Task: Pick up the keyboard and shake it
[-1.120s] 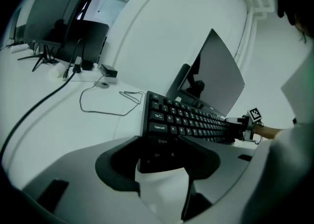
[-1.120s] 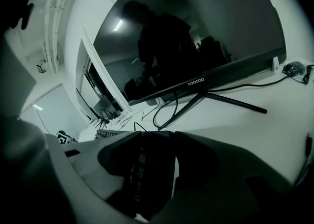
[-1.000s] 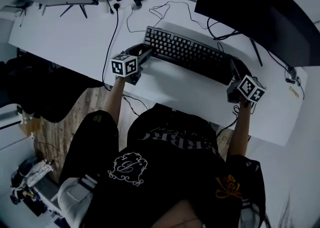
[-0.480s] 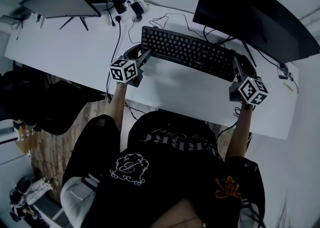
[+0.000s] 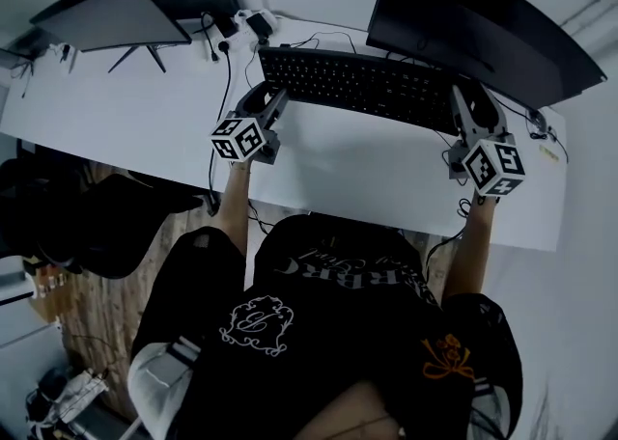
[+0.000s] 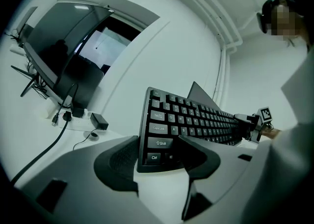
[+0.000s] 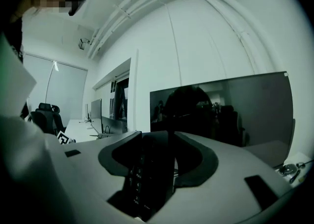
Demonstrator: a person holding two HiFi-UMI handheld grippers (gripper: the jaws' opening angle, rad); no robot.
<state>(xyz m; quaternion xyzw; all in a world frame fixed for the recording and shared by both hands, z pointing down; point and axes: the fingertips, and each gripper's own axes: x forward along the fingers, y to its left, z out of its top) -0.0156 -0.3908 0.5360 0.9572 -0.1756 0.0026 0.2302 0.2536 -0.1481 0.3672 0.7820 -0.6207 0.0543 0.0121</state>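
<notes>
Head view: keyboard [image 5: 367, 86], upper centre, spans my left gripper [image 5: 274, 102] and right gripper [image 5: 465, 108] above the desk [image 5: 357, 173]. The monitor [image 5: 483, 23] is close behind, and a hard shake may strike it.
Left gripper view: jaws clamp only the Ctrl corner, so I judge a slip possible.
Right gripper view: jaws pinch the opposite end, equally shallow.

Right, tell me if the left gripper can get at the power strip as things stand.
Probably not: the left gripper is shut on the keyboard, the right gripper on its other end, so the left jaws are full. The power strip lies beyond on the desk.
</notes>
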